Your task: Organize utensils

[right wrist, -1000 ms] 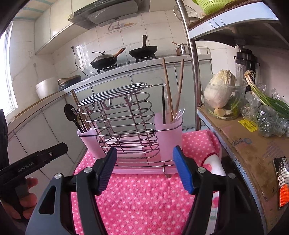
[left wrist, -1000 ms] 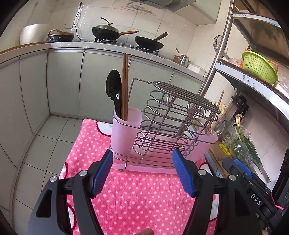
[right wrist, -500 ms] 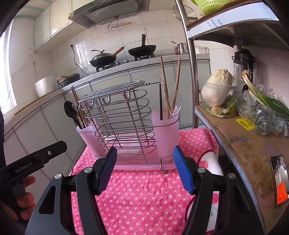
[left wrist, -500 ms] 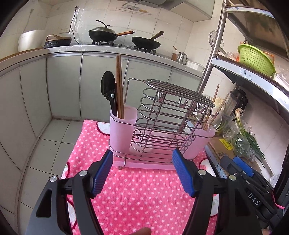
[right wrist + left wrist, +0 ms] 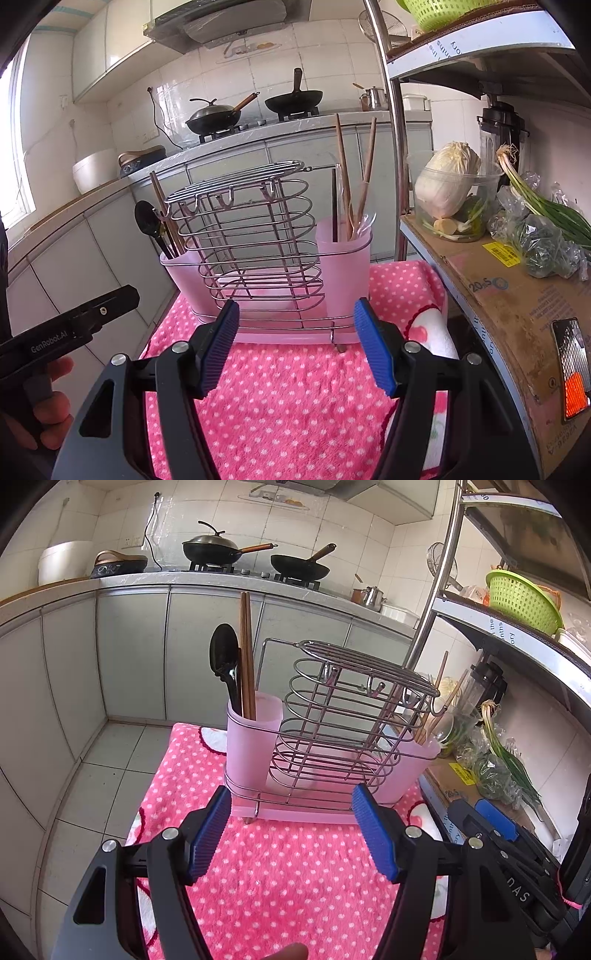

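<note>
Both claws have drawn back from the pink plastic utensil holder with wire rack (image 5: 325,746), standing far ahead on the pink dotted towel (image 5: 280,867). Left claw (image 5: 290,834) and right claw (image 5: 295,347) gape wide, empty. Upright wooden chopsticks (image 5: 246,653) stand nearer the left claw.

A fluffy pink polka-dot cloth (image 5: 295,882) is being spread beneath a shiny wire-metal rack (image 5: 343,723) fitted with matt frosted pink plastic cups (image 5: 253,738). Smooth wooden chopsticks (image 5: 246,653) and a glossy black plastic spoon (image 5: 223,657) are being held in the 9 o'clock cup, while ribbed blue pads (image 5: 373,350) are being shown on matt black plastic fingers.
</note>
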`<control>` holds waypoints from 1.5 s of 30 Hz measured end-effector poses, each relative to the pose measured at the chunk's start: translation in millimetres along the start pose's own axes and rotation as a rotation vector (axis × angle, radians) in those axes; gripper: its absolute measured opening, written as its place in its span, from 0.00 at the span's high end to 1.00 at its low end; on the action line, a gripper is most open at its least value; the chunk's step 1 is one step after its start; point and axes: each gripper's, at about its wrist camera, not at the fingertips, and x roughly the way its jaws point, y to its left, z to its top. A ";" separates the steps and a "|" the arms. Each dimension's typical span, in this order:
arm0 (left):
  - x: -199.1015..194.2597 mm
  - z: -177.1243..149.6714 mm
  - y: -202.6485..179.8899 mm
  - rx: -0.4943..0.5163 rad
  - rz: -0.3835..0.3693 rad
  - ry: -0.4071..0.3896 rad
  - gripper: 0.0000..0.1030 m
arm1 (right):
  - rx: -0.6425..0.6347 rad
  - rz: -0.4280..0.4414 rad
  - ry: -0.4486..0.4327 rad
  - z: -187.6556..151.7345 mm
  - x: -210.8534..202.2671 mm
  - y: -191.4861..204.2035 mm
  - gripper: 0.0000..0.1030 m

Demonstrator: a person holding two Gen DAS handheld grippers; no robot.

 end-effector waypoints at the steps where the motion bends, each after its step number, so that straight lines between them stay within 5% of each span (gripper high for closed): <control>1: -0.1 -0.4 0.7 0.000 0.000 -0.001 0.35 | -0.002 -0.001 -0.001 -0.1 -0.2 0.8 0.37; 45: -21.7 -3.6 1.6 0.028 0.042 -0.049 0.35 | -0.073 -0.033 -0.074 -1.8 -21.7 26.1 0.31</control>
